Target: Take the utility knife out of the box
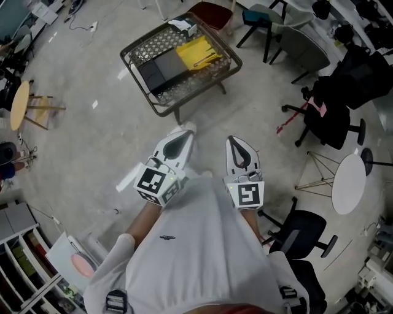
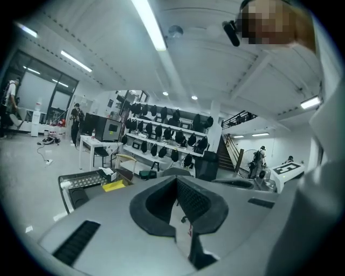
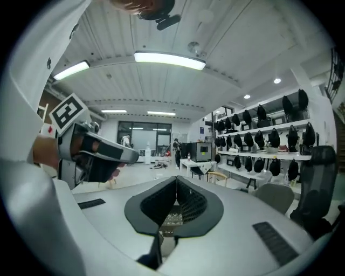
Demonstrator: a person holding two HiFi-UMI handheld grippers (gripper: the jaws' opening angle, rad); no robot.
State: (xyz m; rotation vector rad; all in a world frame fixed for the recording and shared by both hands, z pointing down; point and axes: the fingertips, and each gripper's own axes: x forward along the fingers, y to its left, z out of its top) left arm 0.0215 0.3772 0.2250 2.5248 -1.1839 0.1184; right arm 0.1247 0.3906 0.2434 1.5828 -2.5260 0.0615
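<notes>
A low wire-mesh table (image 1: 228, 61) stands ahead on the concrete floor. On it lie a black box (image 1: 161, 70), a yellow item (image 1: 196, 52) and a small white box (image 1: 184, 26). I cannot make out a utility knife. My left gripper (image 1: 184, 130) and right gripper (image 1: 232, 140) are held side by side in front of my body, short of the table, both shut and empty. In the left gripper view the closed gripper (image 2: 176, 178) points past the table (image 2: 70, 180), which sits low at the left with the yellow item (image 2: 114, 186). In the right gripper view the gripper (image 3: 176, 178) is also closed.
Black office chairs (image 1: 334, 116) and a round white table (image 1: 348, 183) stand at the right, with another black chair (image 1: 301, 236) close beside me. A round wooden stool (image 1: 19, 105) is at the left. A red bin (image 1: 212, 13) sits behind the mesh table.
</notes>
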